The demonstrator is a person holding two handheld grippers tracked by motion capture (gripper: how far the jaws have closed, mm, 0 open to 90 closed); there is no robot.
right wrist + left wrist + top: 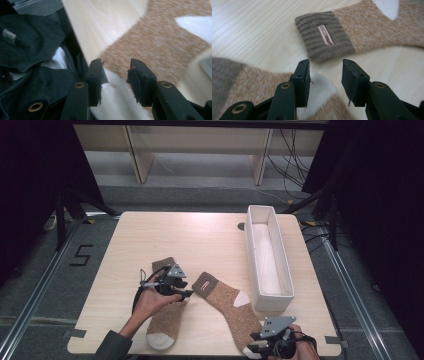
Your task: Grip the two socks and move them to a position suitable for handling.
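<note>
Evidently pairing: my left tongs (186, 294) hang half-open and empty over the left brown-and-tan knit sock (164, 320), my right tongs (256, 346) gape astride, not pinching, the right matching sock's (230, 302) white toe near the table (200, 240) edge.

Two fuzzy knitted brown socks (227, 306), ribbed cuffs, on a smooth pale wood-grain table (200, 237); matt white box (268, 255).
</note>
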